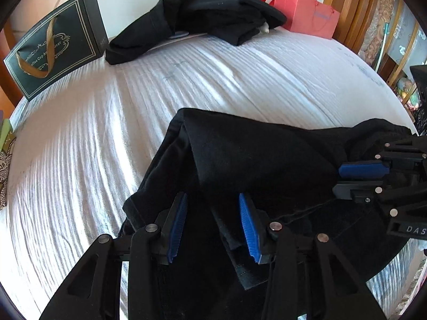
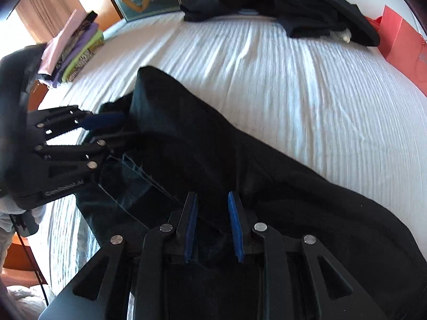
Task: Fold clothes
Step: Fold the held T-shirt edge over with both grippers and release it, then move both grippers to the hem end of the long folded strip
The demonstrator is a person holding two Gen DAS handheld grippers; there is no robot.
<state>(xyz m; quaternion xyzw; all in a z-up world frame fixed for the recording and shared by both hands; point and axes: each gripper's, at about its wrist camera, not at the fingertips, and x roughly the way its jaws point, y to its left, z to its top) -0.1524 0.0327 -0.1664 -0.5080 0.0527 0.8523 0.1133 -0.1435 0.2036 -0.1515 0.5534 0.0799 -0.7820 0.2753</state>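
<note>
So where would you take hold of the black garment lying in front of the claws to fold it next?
Probably at the raised folded corner of the black garment, where the layers stack into a ridge above the white bedsheet. Come from above and the sheet side, one finger under the edge. The left claw and right claw both stand open over the flat middle, which offers little to pinch.

Black garment (image 1: 267, 160) runs past the lower edge

garment (image 1: 253, 154): black | sheet (image 1: 80, 146): white, ribbed | bag (image 1: 307, 13): red | box (image 1: 56, 45): dark, gold trim
</note>
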